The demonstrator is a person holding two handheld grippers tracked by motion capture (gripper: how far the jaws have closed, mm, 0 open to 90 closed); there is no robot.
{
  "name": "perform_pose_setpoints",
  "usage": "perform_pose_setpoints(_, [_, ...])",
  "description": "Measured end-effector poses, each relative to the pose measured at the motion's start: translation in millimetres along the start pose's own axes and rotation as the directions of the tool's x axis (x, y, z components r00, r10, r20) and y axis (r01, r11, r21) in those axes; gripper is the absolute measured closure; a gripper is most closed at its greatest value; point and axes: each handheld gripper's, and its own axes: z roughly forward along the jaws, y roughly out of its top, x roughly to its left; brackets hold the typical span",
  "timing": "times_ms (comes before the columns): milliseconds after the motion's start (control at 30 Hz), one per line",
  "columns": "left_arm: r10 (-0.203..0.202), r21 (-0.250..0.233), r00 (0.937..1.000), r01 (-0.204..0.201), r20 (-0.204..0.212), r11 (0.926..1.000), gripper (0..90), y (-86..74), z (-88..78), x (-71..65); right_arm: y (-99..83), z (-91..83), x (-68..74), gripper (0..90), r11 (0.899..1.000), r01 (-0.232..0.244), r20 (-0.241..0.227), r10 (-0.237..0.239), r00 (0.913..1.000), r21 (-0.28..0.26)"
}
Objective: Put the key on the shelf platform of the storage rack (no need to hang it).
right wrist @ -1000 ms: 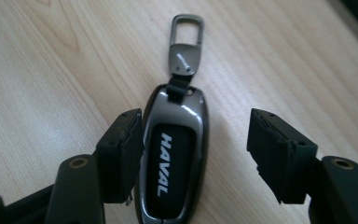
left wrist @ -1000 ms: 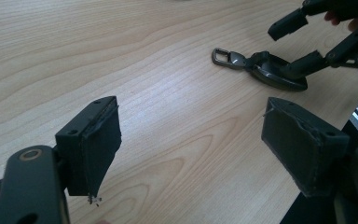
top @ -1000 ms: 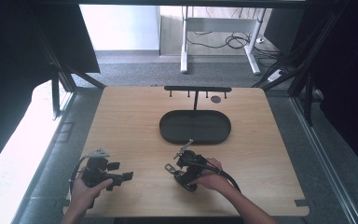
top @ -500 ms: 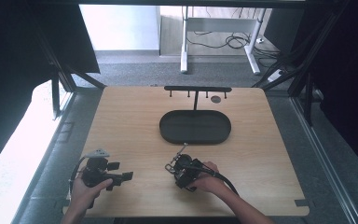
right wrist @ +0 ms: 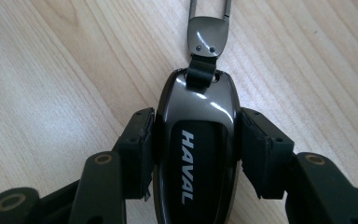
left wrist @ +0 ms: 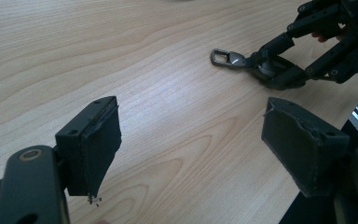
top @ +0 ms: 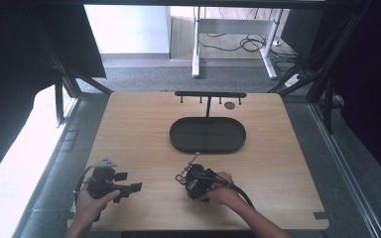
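Pale wooden table (top: 129, 129) under a fixed overhead camera, with a black oval tray (top: 208, 135) and a T-shaped hook rack (top: 210, 94) at the far side. Right gripper (right wrist: 196, 140): jaws have just been closing and now clamp both flanks of the car key fob (right wrist: 196, 154), which lies on the table just in front of the tray's near rim. Left gripper (left wrist: 200, 149): jaws wide, empty, well apart from the fob. Risk: the fob's glossy, rounded shell may squirt out of the pads on lifting, and its hinged metal clip (right wrist: 208, 35) may swing. The right gripper view shows the pad contact and "HAVAL" lettering; in the high view the fob (top: 191, 173) is probably too small to read.
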Motion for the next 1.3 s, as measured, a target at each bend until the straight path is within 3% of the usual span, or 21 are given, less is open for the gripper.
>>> perform_pose_setpoints(200, [-0.001, -0.002, 1.0000, 0.001, -0.001, 1.0000, 20.0, 0.0, -0.2, 0.3, 0.4, -9.1, -4.4, 49.4, 0.999, -0.019, -0.019, 0.018, 0.9997, -0.039])
perform_pose_setpoints(533, [-0.001, -0.002, 1.0000, 0.001, -0.002, 1.0000, 20.0, 0.1, 0.0, -0.2, 5.4, -39.7, -13.2, 49.5, 0.990, -0.051, -0.024, 0.048, 0.9985, -0.129])
perform_pose_setpoints(1033, [-0.002, -0.004, 1.0000, 0.002, -0.002, 1.0000, 20.0, 0.2, 0.2, -0.3, 8.4, -68.8, -23.3, 49.6, 0.978, -0.066, -0.005, 0.067, 0.9978, -0.196])
perform_pose_setpoints(1300, [0.004, -0.001, 1.0000, -0.004, 0.002, 1.0000, 19.9, 0.6, 0.8, -1.8, 10.4, -73.5, -27.0, 49.6, 0.976, -0.066, 0.007, 0.069, 0.9976, -0.206])
